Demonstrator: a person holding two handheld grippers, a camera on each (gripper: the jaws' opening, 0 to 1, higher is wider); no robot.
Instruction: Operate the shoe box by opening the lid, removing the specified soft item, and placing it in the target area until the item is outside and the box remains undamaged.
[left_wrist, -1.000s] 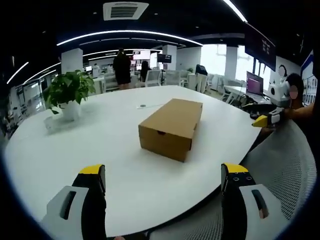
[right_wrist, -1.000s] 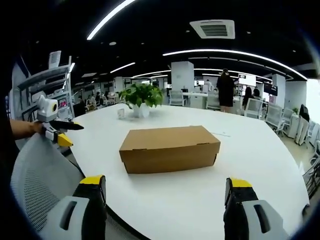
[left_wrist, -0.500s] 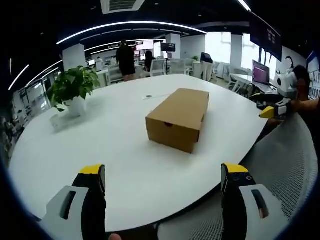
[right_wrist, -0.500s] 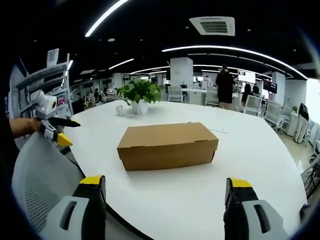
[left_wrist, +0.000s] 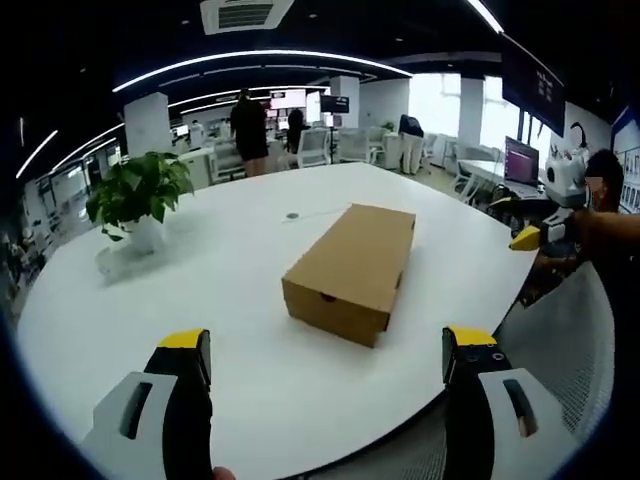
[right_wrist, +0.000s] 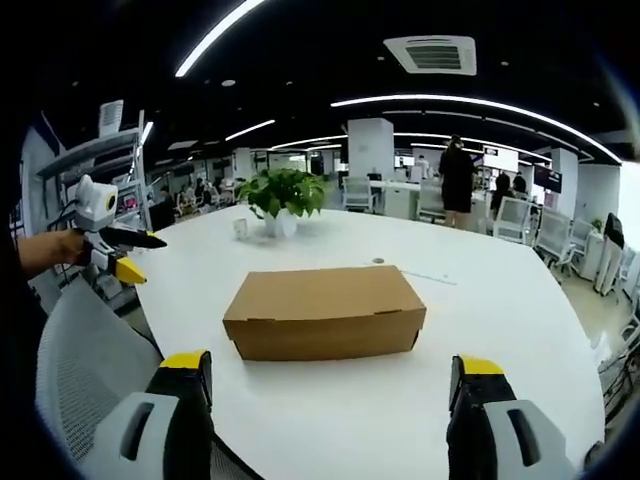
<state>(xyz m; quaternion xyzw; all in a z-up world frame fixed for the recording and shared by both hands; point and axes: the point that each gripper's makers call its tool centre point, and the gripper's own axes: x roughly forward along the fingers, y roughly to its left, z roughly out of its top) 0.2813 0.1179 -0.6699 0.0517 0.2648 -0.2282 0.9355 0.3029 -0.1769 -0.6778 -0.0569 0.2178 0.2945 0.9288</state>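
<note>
A brown cardboard shoe box lies closed on the round white table; in the right gripper view the box shows its long side. My left gripper is open, back from the box near the table's edge, nothing between its jaws. My right gripper is open too, short of the box. The right gripper shows at the right of the left gripper view. In the right gripper view the left gripper comes in from the left, held by a hand.
A potted green plant stands on the table's far left, with a small white cup beside it. A mesh chair back sits at the table's near edge. People stand among desks and chairs in the background.
Both views have shifted slightly as the hands moved; the box looks a little lower and nearer in each. The box itself stays closed and in place.
</note>
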